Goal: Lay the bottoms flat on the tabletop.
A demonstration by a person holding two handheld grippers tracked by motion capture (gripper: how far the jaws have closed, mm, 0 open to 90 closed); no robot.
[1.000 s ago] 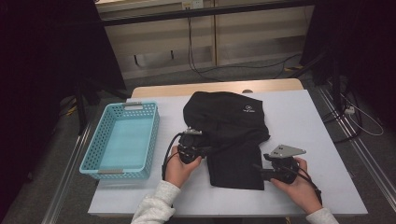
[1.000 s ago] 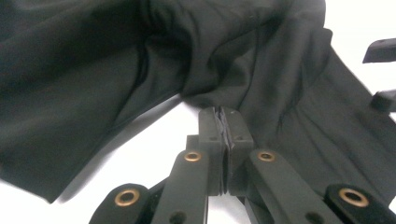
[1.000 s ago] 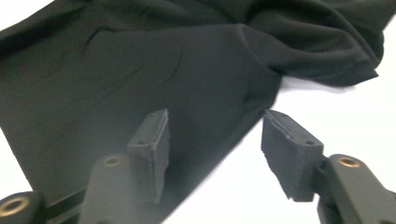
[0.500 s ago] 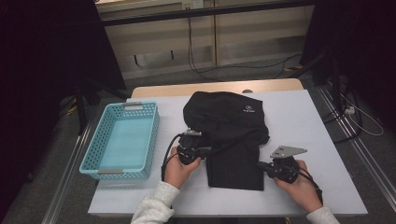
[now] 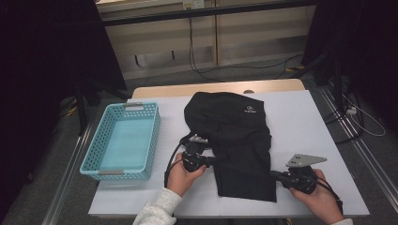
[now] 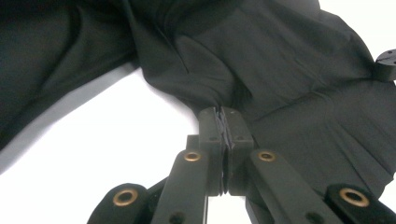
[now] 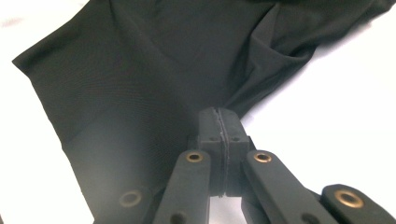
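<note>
Two thin pinches are all we have on the black garment (image 5: 239,140), and that is where trouble could start. Each bite takes only an edge of slippery fabric, so if we pull the hands apart too hard or lift unevenly, we judge one hem could slide out and the cloth would slump back in a heap. Dragging it low could also bunch the far, rumpled part near the back edge of the tabletop (image 5: 305,117), or sweep it against the blue basket (image 5: 123,140) that stands by the left edge.

In the left gripper view, the left gripper (image 6: 226,126) has its jaws pressed together with a fold of the garment's left edge caught between the pads, cloth fanning away beyond them. In the right gripper view, the right gripper (image 7: 223,125) likewise has its jaws clamped on the fabric's right edge, near the lower corner. The garment lies mid-table, its flat lower part stretched between our two hands toward the front edge.
</note>
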